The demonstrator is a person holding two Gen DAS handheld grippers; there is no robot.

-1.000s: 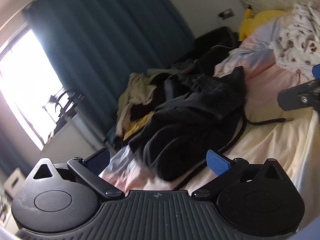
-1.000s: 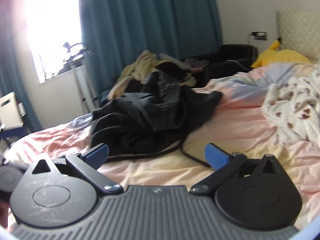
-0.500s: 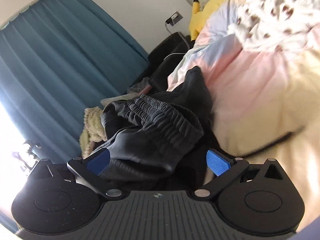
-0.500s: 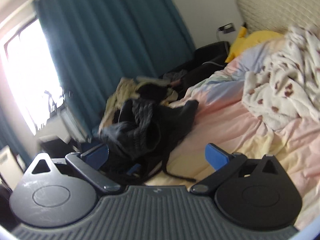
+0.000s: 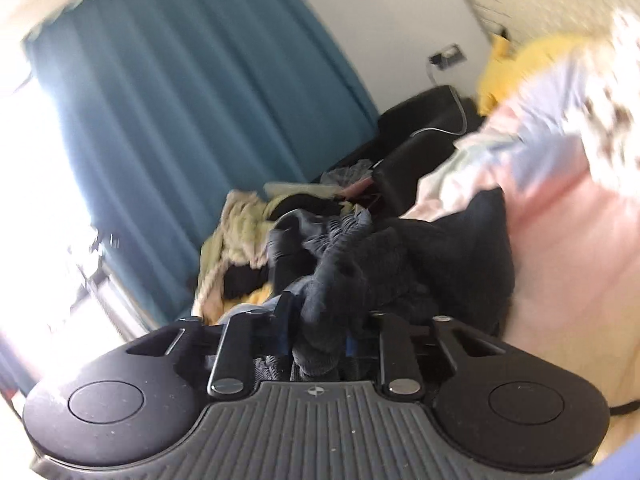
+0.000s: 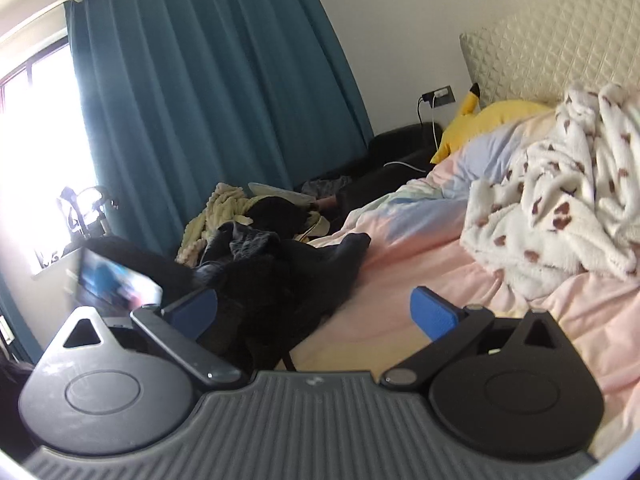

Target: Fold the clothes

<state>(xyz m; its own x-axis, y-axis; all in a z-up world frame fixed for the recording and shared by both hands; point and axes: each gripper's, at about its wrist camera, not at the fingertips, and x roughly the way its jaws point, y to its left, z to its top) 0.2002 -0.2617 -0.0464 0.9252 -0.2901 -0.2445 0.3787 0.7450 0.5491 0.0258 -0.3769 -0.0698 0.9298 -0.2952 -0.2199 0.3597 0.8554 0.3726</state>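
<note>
Black garment: a crumpled black fabric garment (image 5: 404, 264) with a ribbed, gathered edge lies heaped on the pink bedsheet (image 6: 404, 288), at the side of the bed nearest the curtain.
Left gripper: the black two-finger left gripper (image 5: 318, 338) has its fingers drawn close together, pinching a bunched fold of the black garment; the cloth fills the gap and hides most of the blue pads.
Right gripper: the black two-finger right gripper (image 6: 314, 312) holds its blue-padded fingers (image 6: 434, 314) wide apart with nothing between them, low over the sheet just beside the dark heap.
Left view sharpness: blurred, so finer detail of the cloth cannot be told.
Clothes pile: a heap of pale yellow-green knit and dark clothes (image 6: 228, 216) sits beyond the garment, against the curtain.
Curtain: a long teal pleated curtain (image 6: 208, 92) hangs beside a bright window (image 6: 36, 128).
Blanket: a white fleecy blanket with brown spots (image 6: 560, 200) is bunched on the bed, well apart from the garment.
Plush: a yellow plush toy with a black-tipped ear (image 6: 492, 116) rests by the quilted cream headboard (image 6: 552, 60).
Dark chair: a black padded seat (image 6: 396, 148) stands between the curtain and the bed, with a white cable on it.
</note>
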